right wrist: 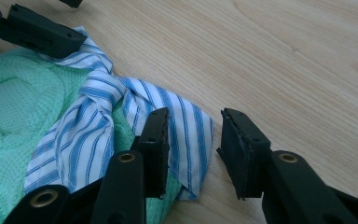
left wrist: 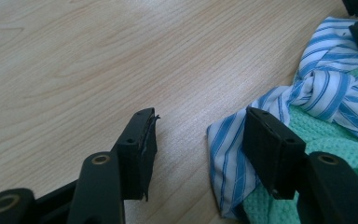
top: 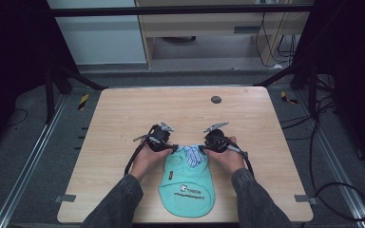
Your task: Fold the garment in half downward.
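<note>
Your mint bib lies at the near edge of the surface, its striped ties knotted at the far end. The cloth is soft and light, so pinch a tie's loose end. Left gripper and right gripper both stand open, empty. The knot's inside is hidden.

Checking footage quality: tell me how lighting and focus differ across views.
High view: table evenly lit, surroundings dark, green cloth small and soft. Left gripper view: pale glare on the wood, striped ties sharp. Right gripper view: near claw slightly blurred, stripes crisp.
</note>
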Action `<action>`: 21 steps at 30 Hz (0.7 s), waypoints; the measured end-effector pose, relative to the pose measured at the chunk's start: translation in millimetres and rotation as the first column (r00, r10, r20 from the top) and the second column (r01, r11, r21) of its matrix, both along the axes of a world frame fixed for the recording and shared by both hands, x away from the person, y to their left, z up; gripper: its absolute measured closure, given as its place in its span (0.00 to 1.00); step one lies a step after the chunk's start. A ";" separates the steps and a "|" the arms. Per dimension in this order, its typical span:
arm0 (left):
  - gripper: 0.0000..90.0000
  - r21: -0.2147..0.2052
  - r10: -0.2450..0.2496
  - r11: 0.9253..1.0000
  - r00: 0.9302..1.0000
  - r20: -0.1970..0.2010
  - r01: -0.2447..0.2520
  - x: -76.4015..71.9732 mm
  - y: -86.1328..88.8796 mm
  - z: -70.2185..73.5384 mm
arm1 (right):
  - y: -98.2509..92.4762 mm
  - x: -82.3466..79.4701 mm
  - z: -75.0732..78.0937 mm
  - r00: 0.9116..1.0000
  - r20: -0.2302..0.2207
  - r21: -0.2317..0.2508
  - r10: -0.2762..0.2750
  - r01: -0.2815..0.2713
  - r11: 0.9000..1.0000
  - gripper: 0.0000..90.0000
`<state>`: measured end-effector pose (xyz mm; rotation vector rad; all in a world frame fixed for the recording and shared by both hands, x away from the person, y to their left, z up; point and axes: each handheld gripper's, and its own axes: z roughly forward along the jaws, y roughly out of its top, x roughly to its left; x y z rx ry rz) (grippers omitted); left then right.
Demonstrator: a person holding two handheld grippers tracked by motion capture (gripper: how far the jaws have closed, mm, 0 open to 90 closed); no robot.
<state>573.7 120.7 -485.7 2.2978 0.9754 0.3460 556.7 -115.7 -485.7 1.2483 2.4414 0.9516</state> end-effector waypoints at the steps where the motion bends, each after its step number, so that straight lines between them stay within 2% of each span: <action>1: 0.49 0.000 0.000 1.000 1.000 0.000 0.000 0.0 0.0 0.0 | 0.0 0.0 0.0 1.000 0.000 0.000 0.000 0.000 1.000 0.68; 4: 0.50 -0.011 -0.002 1.000 1.000 -0.007 0.002 -0.5 1.7 -1.6 | 0.1 1.3 -3.8 1.000 -0.010 -0.004 0.000 0.000 1.000 0.65; 9: 0.52 -0.031 -0.003 1.000 1.000 -0.015 0.003 -2.9 3.7 -2.6 | 1.4 -0.2 -4.2 1.000 -0.004 -0.010 -0.002 0.002 1.000 0.66; 11: 0.58 -0.033 -0.022 0.999 1.000 -0.020 0.021 -4.9 3.9 -2.1 | 3.1 -1.4 -4.1 1.000 -0.004 -0.013 0.010 -0.010 1.000 0.70; 12: 0.65 -0.038 -0.028 0.999 0.999 -0.021 0.027 -5.8 3.5 -2.1 | 4.3 -2.4 -4.0 1.000 0.000 -0.019 0.029 -0.029 0.999 0.75; 14: 0.69 -0.042 -0.043 0.998 0.999 -0.029 0.042 -7.4 2.5 -1.6 | 4.7 -2.8 -3.9 1.000 0.000 -0.021 0.030 -0.030 0.999 0.77; 16: 0.78 -0.050 -0.053 0.997 0.998 -0.043 0.050 -8.6 1.4 -1.2 | 5.7 -3.5 -3.6 0.999 -0.002 -0.019 0.042 -0.042 0.999 0.82; 17: 0.85 -0.054 -0.056 0.997 0.997 -0.052 0.053 -9.5 0.2 -1.0 | 7.0 -4.0 -3.3 0.999 -0.008 -0.018 0.046 -0.046 0.999 0.88; 19: 0.87 -0.052 -0.060 0.997 0.997 -0.051 0.058 -9.6 -0.1 -0.9 | 7.6 -4.3 -2.9 0.999 -0.010 -0.020 0.048 -0.048 0.999 0.90; 21: 0.93 -0.049 -0.060 0.997 0.997 -0.047 0.058 -10.5 -0.8 -0.3 | 9.6 -5.3 -2.0 0.998 -0.003 -0.028 0.058 -0.058 0.998 0.93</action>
